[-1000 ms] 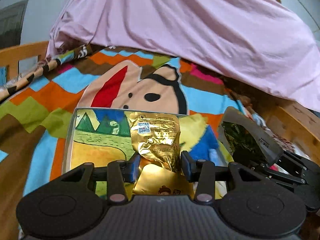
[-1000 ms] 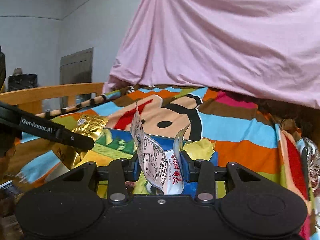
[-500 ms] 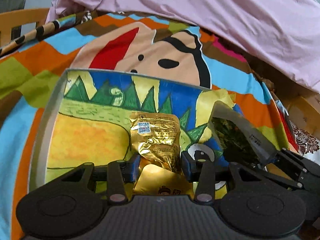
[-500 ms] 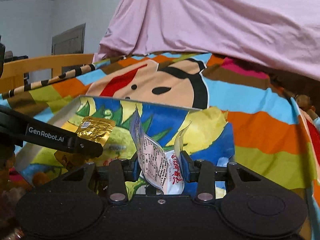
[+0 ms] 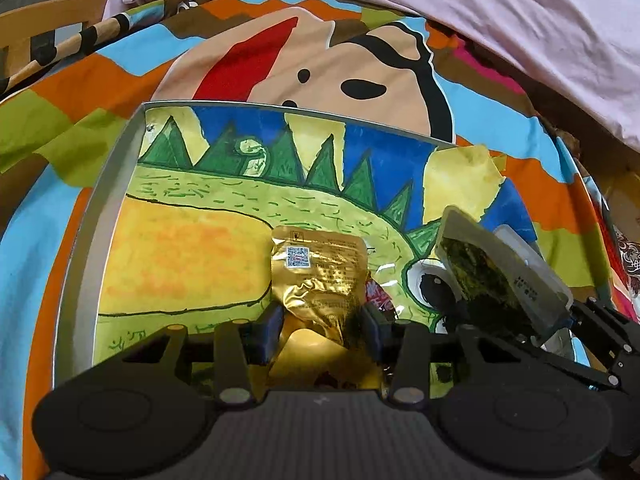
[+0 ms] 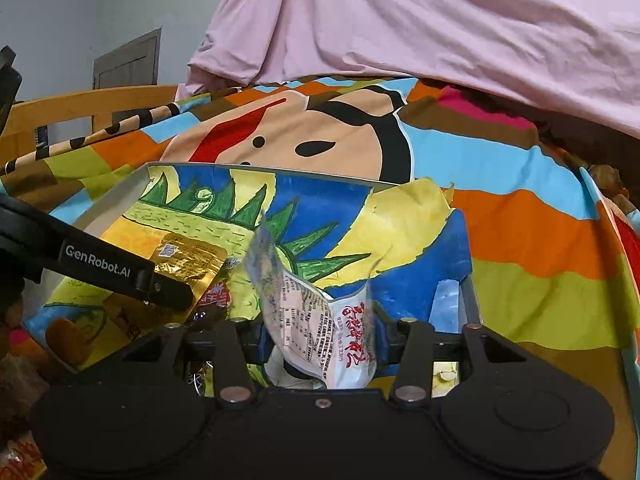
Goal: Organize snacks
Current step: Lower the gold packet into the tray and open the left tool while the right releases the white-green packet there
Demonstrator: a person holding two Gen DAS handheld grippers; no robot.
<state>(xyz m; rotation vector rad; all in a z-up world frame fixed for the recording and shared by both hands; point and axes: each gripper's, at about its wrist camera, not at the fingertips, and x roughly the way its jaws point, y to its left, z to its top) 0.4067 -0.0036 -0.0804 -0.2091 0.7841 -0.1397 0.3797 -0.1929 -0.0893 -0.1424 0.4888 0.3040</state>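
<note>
A shallow grey-walled tray, lined with a painted dinosaur picture, lies on the bed. My left gripper is low over the tray's near part, shut on a crinkled gold snack packet. From the right wrist view that gold packet shows behind the left gripper's finger. My right gripper hangs over the tray's right side with its jaws opening. A clear-and-white packet with red writing stands between them, its top blurred. In the left wrist view this packet shows dark green seaweed.
A small red packet lies in the tray beside the gold one. A bright cartoon blanket covers the bed, with a pink sheet heaped behind it. A wooden rail and more snacks are at the left.
Both grippers came down toward the tray, which now fills more of each view. The right jaws have spread a little and the white packet's top has tipped and blurred.
</note>
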